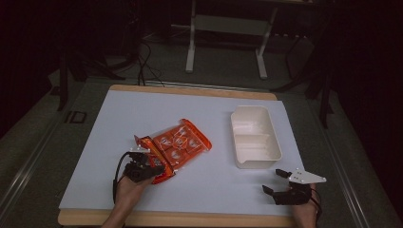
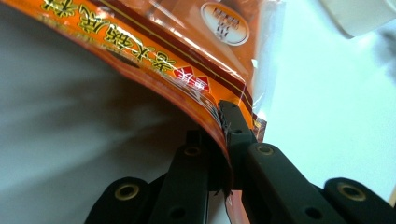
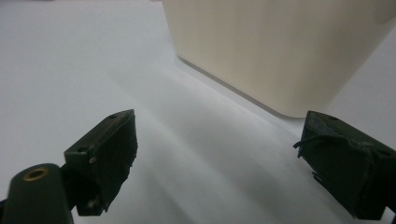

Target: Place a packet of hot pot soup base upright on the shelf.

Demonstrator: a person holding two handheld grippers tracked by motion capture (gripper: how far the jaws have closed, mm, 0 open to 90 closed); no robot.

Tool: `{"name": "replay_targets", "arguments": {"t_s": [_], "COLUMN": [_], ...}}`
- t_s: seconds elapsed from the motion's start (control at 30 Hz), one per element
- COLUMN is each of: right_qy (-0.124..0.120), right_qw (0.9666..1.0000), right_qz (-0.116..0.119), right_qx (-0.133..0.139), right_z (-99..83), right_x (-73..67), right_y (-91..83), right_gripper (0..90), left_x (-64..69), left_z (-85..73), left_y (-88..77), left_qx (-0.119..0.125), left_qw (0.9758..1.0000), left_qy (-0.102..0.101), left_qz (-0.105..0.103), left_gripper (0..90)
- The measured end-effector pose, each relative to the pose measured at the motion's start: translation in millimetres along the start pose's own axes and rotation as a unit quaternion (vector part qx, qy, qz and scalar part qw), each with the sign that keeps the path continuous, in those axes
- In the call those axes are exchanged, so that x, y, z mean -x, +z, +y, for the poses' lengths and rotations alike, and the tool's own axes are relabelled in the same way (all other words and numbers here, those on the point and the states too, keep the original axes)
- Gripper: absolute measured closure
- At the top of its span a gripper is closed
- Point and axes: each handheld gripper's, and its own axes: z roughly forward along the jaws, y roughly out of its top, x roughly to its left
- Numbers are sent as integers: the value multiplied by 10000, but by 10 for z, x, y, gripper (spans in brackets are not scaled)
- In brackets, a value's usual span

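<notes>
An orange snack bag (image 1: 178, 145) with a clear window lies near the middle of the white table sheet (image 1: 190, 109), its near end lifted. My left gripper (image 1: 148, 167) is shut on that near edge. In the left gripper view the two black jaws pinch the bag's sealed orange rim (image 2: 205, 98) between them. A cream two-compartment tray (image 1: 254, 137) sits empty to the right. My right gripper (image 1: 274, 182) rests low at the front right, open, with nothing between its fingers (image 3: 109, 158). The tray's wall (image 3: 271, 51) stands just ahead of it.
The table's wooden front edge (image 1: 190, 219) runs just below both hands. Behind the table, a white desk frame (image 1: 228, 38) and cables stand on the dark floor. Bare sheet lies between the bag and the tray.
</notes>
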Motion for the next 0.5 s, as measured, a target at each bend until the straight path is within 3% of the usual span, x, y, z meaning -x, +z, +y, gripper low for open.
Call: {"name": "replay_targets", "arguments": {"t_s": [0.3, 0.5], "right_qy": [-13, -16], "right_qw": [10000, 10000], "right_qz": [-2, 0], "right_qx": [-4, -3], "right_z": [0, 0], "right_x": [-2, 0], "right_y": [-1, -3], "right_gripper": [113, 113], "left_x": [-69, 38], "left_z": [292, 644], "left_y": [-266, -433], "left_qx": [241, 265], "left_qw": [9996, 9981], "left_qy": [123, 558], "left_qz": [-94, 3], "left_gripper": [900, 900]}}
